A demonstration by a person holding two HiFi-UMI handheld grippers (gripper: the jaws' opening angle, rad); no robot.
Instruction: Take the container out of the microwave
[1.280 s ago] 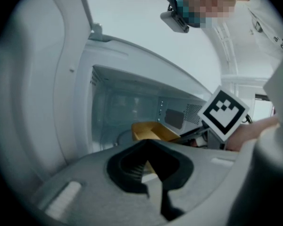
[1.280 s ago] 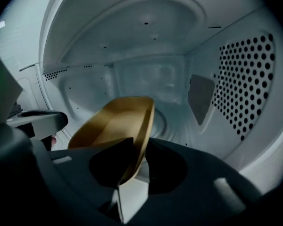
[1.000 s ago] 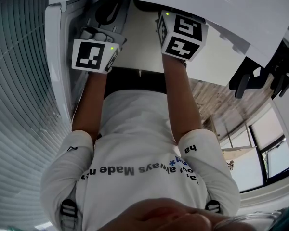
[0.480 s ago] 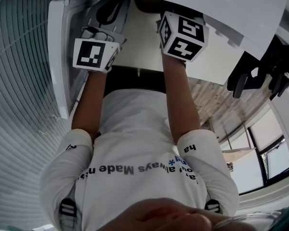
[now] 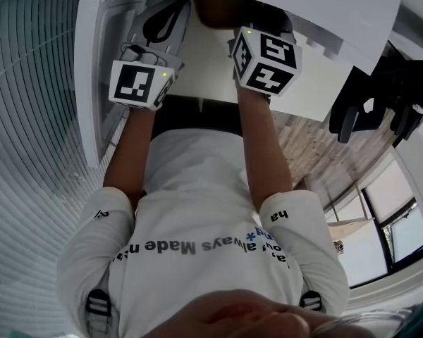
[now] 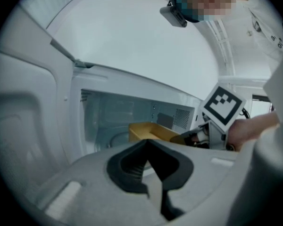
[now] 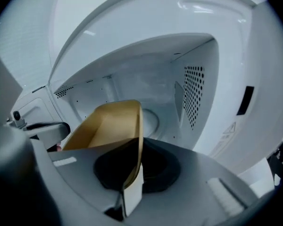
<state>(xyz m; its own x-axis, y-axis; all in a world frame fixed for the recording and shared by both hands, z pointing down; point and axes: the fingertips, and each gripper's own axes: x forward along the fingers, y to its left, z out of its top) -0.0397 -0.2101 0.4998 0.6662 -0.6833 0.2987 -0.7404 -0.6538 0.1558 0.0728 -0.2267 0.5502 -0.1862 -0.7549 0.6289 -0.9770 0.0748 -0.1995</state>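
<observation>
A tan paper container (image 7: pixel 108 126) sits tilted in the mouth of the white microwave (image 7: pixel 179 74). My right gripper (image 7: pixel 134 182) is shut on the container's near right rim, which stands on edge between the jaws. The left gripper view shows the same container (image 6: pixel 148 132) in the cavity, with the right gripper (image 6: pixel 221 109) beside it. My left gripper (image 6: pixel 153 173) hangs in front of the opening, jaws together and holding nothing. In the head view both marker cubes, left (image 5: pixel 137 83) and right (image 5: pixel 264 60), are at the microwave's front; the container is hidden there.
The microwave door (image 5: pixel 88 83) stands open at the left. The glass turntable (image 7: pixel 151 121) lies behind the container, and vent holes (image 7: pixel 194 93) dot the cavity's right wall. A black office chair (image 5: pixel 381 97) and window blinds (image 5: pixel 28 118) are nearby.
Both grippers have shifted slightly against the microwave's front, the left toward the right. The right stays shut.
</observation>
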